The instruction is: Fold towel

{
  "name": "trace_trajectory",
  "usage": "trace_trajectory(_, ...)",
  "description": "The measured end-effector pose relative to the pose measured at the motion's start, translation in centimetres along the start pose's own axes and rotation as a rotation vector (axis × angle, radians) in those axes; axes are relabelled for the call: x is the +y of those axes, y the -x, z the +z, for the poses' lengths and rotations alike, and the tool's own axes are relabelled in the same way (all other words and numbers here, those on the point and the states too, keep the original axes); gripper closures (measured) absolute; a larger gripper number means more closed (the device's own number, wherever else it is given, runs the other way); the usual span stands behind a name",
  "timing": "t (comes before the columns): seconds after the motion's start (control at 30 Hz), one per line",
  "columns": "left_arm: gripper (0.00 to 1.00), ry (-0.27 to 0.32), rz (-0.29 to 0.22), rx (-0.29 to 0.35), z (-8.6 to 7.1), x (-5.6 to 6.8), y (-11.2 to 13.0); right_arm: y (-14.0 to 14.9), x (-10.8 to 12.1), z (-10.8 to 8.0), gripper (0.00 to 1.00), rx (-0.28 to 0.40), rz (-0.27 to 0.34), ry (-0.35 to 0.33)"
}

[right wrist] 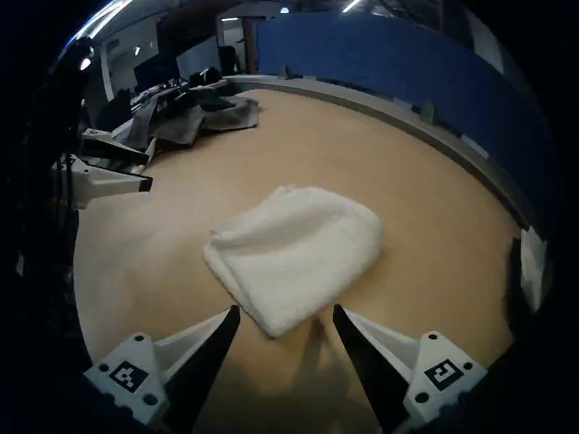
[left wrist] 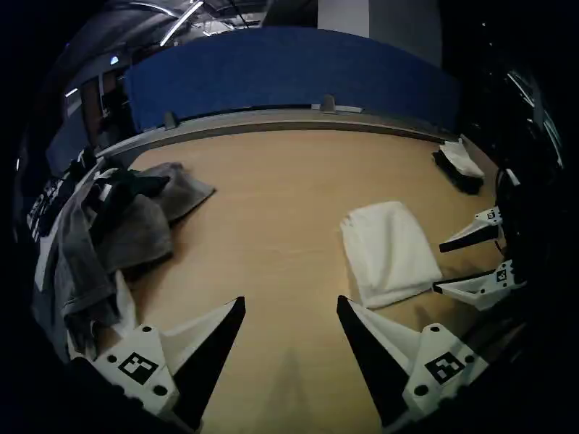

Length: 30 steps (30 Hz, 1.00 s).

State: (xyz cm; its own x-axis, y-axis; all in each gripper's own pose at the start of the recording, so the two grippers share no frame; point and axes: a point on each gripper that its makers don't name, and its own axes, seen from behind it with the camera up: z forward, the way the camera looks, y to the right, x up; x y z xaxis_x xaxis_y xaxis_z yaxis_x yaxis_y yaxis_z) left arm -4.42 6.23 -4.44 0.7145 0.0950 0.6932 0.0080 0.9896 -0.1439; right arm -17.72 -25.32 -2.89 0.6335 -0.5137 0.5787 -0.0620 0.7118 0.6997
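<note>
- The place looks like an open-plan office.
- A blue divider screen [left wrist: 289, 72] stands in grey brackets along the back edge of a long wood-topped desk [left wrist: 289, 181].
- Strip lights [left wrist: 181, 22] run across the ceiling.
- Farther workstations carry what look like dark monitors [right wrist: 155, 72].

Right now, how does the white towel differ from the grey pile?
The white towel is folded flat; the grey pile is crumpled and heaped. The white towel lies near the middle of the table; the grey pile sits at its edge. Both are cloth resting on the table.
</note>
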Motion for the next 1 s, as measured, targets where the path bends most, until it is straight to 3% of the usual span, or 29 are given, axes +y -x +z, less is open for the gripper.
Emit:
trace_trajectory(0.37,0.06,-0.124,-0.087,0.041,-1.2,-3.4,-0.1,0.5,0.2,0.4,0.16,-0.014,0.024,0.013)
trace_trajectory(0.47,0.06,-0.136,-0.101,0.046,-1.4,-3.9,-0.2,0.7,0.2,0.5,0.26,-0.021,0.025,0.015)
trace_trajectory(0.67,0.06,-0.159,-0.110,0.060,-1.6,-4.6,-0.5,1.3,-0.2,0.5,0.33,-0.043,0.020,0.002)
trace_trajectory(0.9,0.06,-0.169,-0.119,0.064,-1.7,-5.0,-0.5,2.1,-0.6,0.6,0.64,-0.070,0.025,-0.011)
trace_trajectory(1.0,0.06,-0.170,-0.118,0.064,-1.6,-5.0,-0.5,2.4,-0.6,0.7,0.83,-0.077,0.034,-0.012)
